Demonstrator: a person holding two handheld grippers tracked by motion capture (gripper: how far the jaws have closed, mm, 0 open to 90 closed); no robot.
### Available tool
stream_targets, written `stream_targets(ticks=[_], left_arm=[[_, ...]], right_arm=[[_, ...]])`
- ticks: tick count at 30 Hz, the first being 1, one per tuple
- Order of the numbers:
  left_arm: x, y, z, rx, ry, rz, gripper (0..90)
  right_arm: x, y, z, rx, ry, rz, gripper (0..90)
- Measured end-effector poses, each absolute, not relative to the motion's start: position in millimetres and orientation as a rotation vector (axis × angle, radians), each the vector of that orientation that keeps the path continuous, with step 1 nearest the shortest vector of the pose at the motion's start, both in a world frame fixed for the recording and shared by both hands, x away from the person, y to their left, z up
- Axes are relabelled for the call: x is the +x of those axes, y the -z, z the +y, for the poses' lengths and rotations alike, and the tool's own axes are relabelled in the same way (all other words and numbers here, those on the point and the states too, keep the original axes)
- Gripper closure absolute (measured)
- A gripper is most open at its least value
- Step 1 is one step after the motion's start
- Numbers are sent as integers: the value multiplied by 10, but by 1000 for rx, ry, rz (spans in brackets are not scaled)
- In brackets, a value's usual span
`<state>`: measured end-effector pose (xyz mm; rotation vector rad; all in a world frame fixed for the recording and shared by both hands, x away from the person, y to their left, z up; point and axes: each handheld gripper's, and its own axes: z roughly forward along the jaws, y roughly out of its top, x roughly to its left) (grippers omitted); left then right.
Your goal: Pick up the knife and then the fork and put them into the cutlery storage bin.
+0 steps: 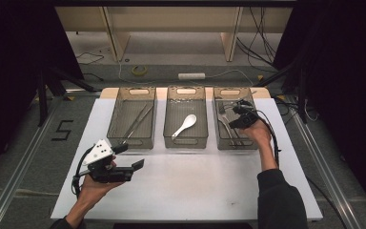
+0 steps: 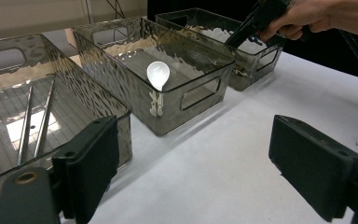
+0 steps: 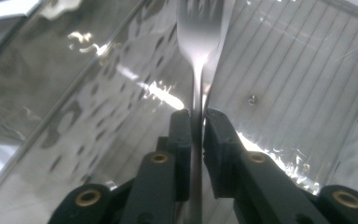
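My right gripper [image 1: 232, 113] [image 3: 196, 130] reaches down into the right-hand clear bin [image 1: 236, 91] and is shut on the handle of a metal fork [image 3: 199, 28], whose tines point away from the jaws near the bin's wall. More cutlery [image 1: 228, 131] lies on that bin's floor. My left gripper [image 1: 130, 156] [image 2: 200, 163] hovers open over the white table top [image 1: 195, 181] at the front left, with nothing between its jaws. The middle bin [image 1: 186, 142] holds a white spoon [image 1: 186, 125] [image 2: 158, 73]. A pair of metal chopsticks [image 1: 138, 121] [image 2: 28, 121] lies in the left bin [image 1: 131, 142].
The three bins stand side by side along the far edge of the table. White surface lies open in front of them between the two arms. Beyond the table are a floor with cables, a tape roll [image 1: 139, 70] and wooden furniture legs.
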<state>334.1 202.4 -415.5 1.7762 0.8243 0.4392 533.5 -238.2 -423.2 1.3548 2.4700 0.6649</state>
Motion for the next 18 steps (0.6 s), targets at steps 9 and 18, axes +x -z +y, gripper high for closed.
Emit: stream_targets(ticks=[9, 18], left_arm=[[3341, 4155, 2022, 1778, -440, 824, 157], [3340, 4156, 2019, 1777, -438, 825, 157]], right_arm=[[5307, 4139, -2405, 1368, -744, 2456, 736], [5223, 4057, -2387, 1372, -819, 2443, 569]])
